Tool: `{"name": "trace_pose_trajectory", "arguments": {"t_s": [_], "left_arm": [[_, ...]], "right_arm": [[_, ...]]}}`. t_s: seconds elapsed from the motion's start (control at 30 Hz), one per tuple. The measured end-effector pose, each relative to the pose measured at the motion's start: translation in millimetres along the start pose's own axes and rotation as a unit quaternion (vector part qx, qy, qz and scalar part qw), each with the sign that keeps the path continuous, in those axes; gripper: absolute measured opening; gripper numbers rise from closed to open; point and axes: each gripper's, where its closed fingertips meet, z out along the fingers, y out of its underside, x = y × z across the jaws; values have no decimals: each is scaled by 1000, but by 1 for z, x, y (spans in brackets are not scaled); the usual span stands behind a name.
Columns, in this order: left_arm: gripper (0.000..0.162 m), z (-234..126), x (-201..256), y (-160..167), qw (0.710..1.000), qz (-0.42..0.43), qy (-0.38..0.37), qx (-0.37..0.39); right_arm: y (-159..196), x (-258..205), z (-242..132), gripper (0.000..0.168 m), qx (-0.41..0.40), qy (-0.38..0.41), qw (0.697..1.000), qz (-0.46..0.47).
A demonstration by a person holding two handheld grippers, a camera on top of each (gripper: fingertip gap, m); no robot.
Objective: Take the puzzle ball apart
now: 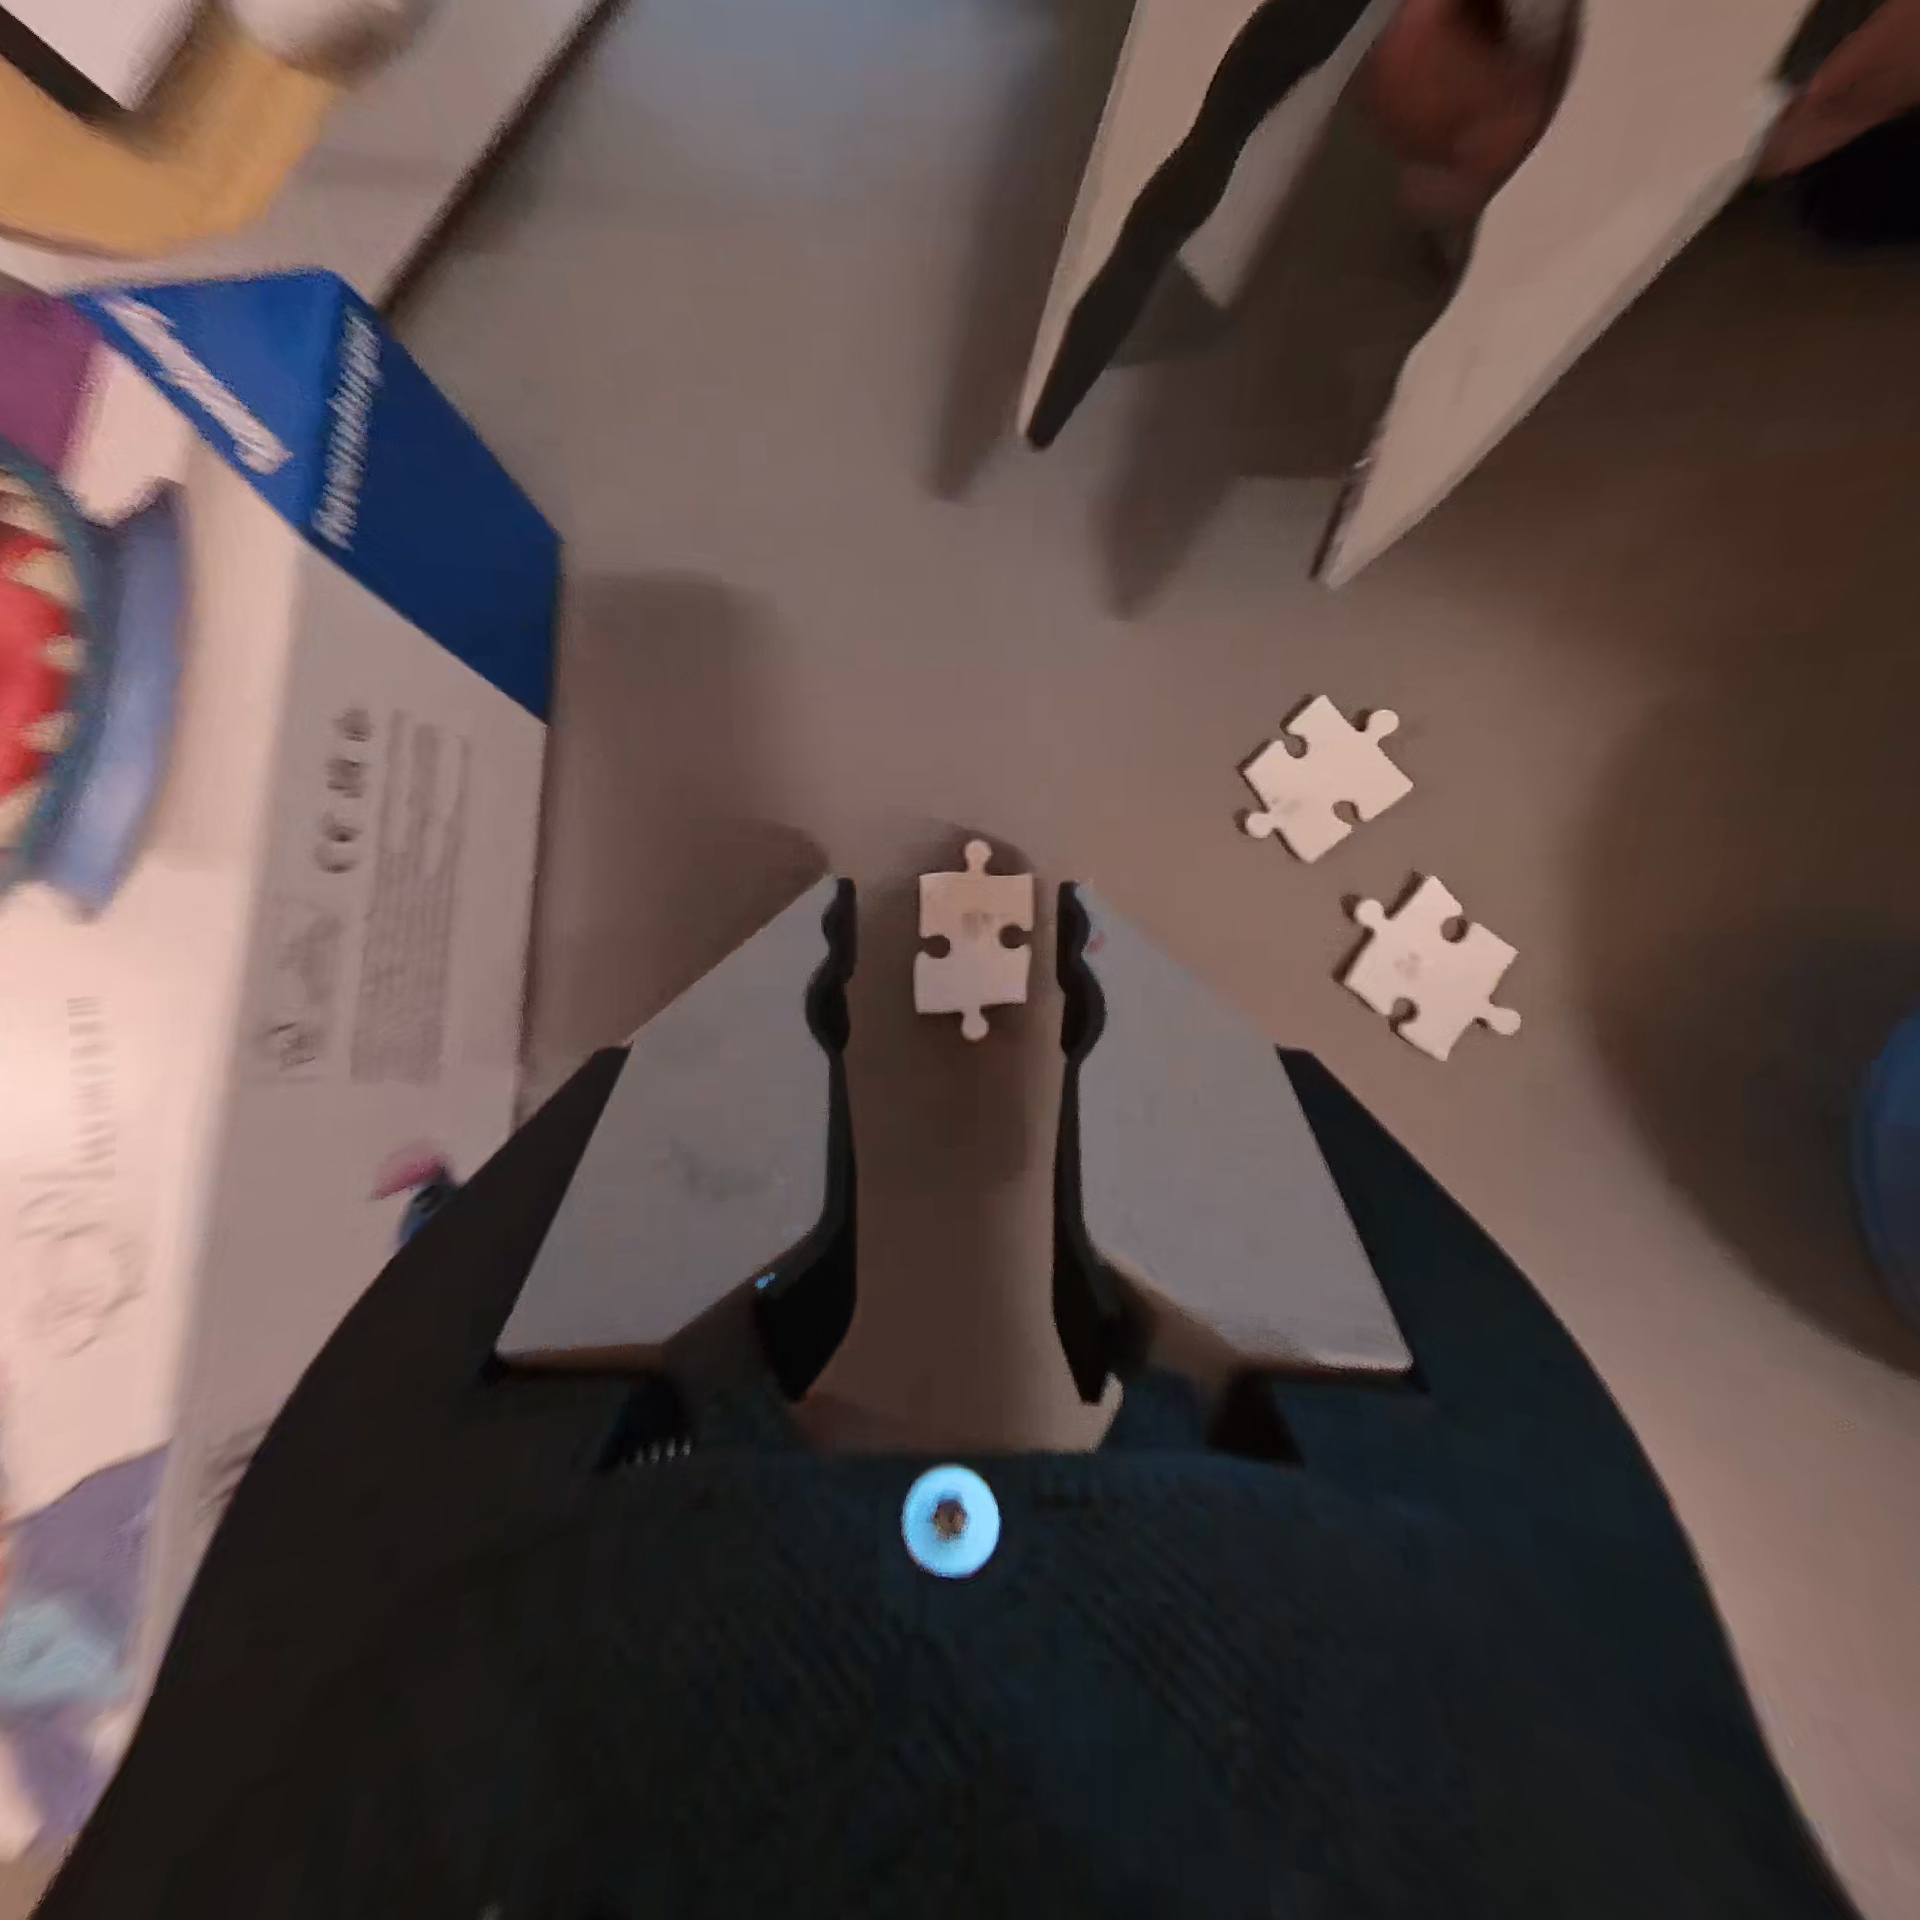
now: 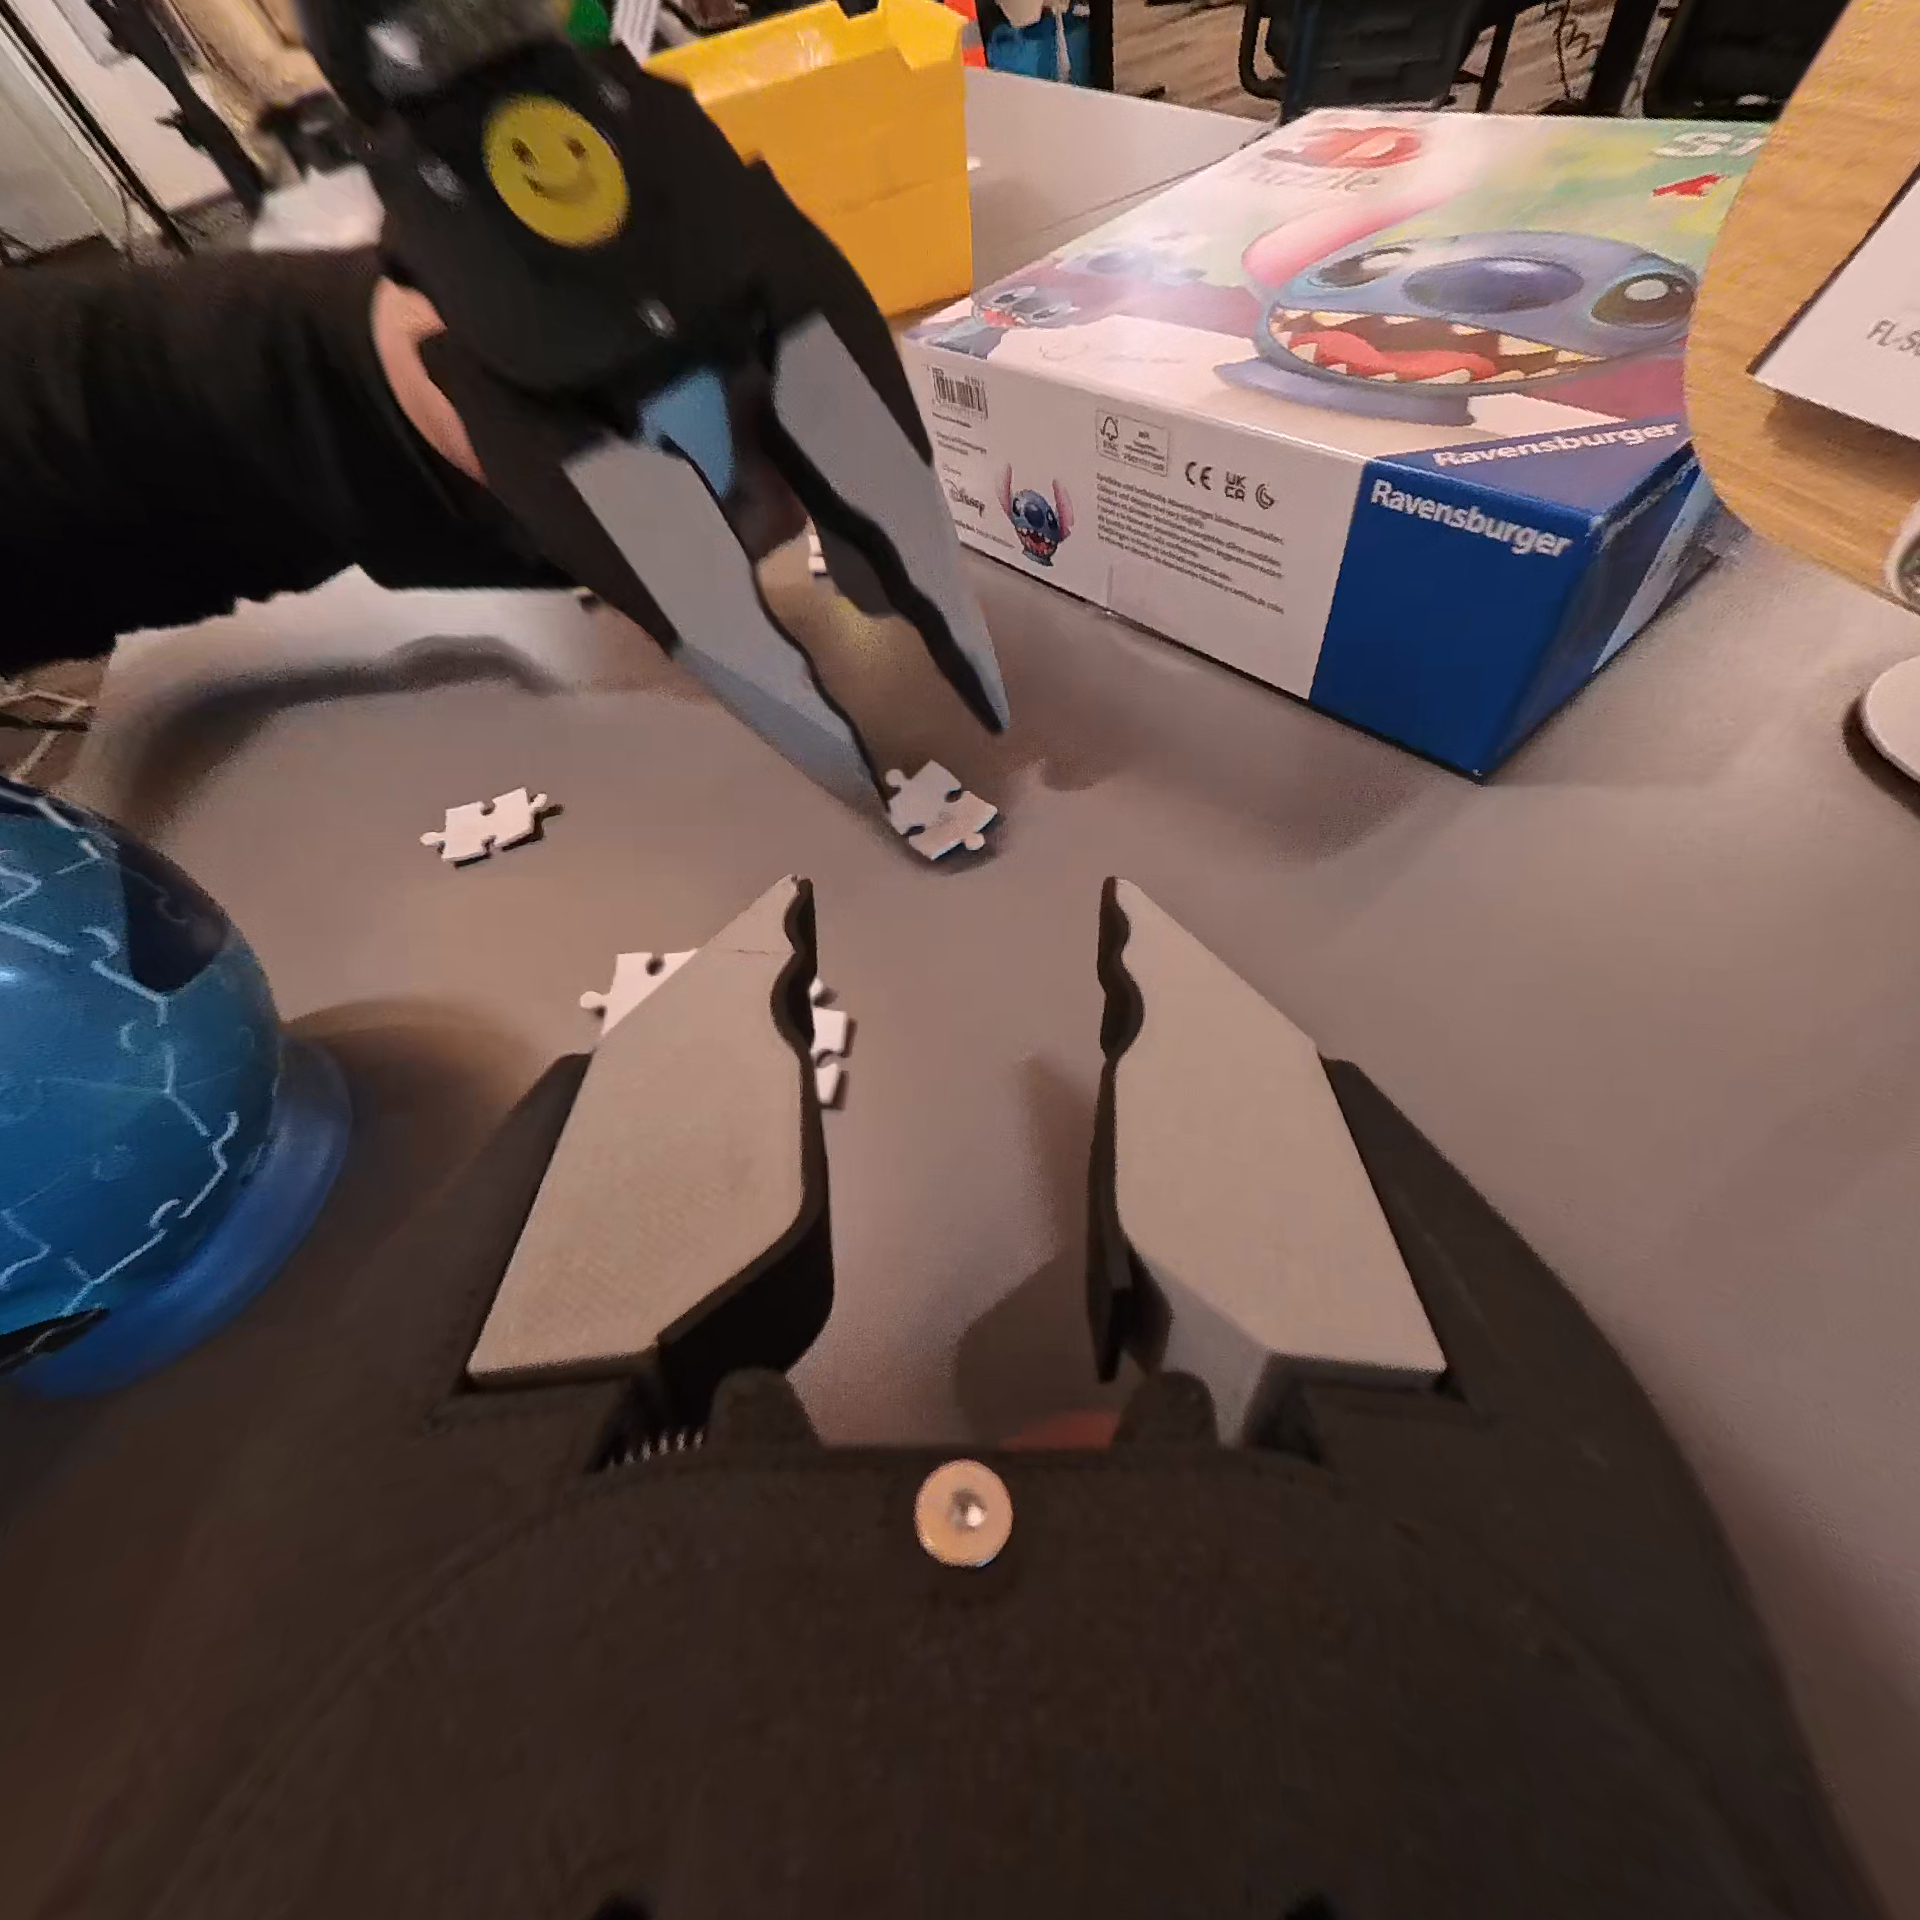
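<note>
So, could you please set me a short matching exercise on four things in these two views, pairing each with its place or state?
Things:
1. blue puzzle ball
2. white loose puzzle piece
3. yellow plastic bin
4. right gripper

Places or states:
A. behind the white-and-blue puzzle box
B. jaws open, holding nothing
C. between the left gripper's open jaws
D. at the right wrist view's left edge

Pairs: 1-D, 2-C, 3-A, 4-B

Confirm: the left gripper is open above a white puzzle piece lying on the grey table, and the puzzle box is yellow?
Not quite. The puzzle box is white and blue, as the right wrist view shows. The left gripper is open above the white puzzle piece on the grey table.
</note>
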Motion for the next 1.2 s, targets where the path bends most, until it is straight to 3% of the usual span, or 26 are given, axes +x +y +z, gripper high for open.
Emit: {"name": "trace_pose_trajectory", "arguments": {"t_s": [0.1, 0.23, 0.57, 0.67, 0.77, 0.87, 0.97, 1.07, 1.2], "left_arm": [[14, 13, -4, 16, 1000, -14, -5, -14], [14, -8, -11, 42, 998, -62, -7, -16], [22, -102, -32, 138, 984, -119, -107, -85], [34, -137, -44, 141, 977, -140, -150, -49], [44, -179, -58, 116, 964, -184, -182, 62], [42, -207, -65, 100, 945, -207, -205, 152], [42, -196, -46, 89, 949, -197, -162, 187], [52, -168, -19, 86, 968, -137, -127, 166], [77, -141, 70, 67, 981, -17, 77, 177]], "right_arm": [[-1, -3, -4, 51, 9, -10, 1000, 6], [1, -7, -4, 51, 3, -25, 1000, 4], [12, -24, -1, 51, -29, -36, 999, -20], [12, -27, -3, 52, -26, -31, 999, -21], [13, -28, -4, 52, -26, -27, 999, -23], [16, -32, -3, 52, -34, -32, 999, -25], [22, -36, -2, 52, -52, -38, 997, -32], [30, -41, 0, 52, -80, -51, 995, -30], [39, -44, 2, 52, -109, -56, 992, -27]]}}
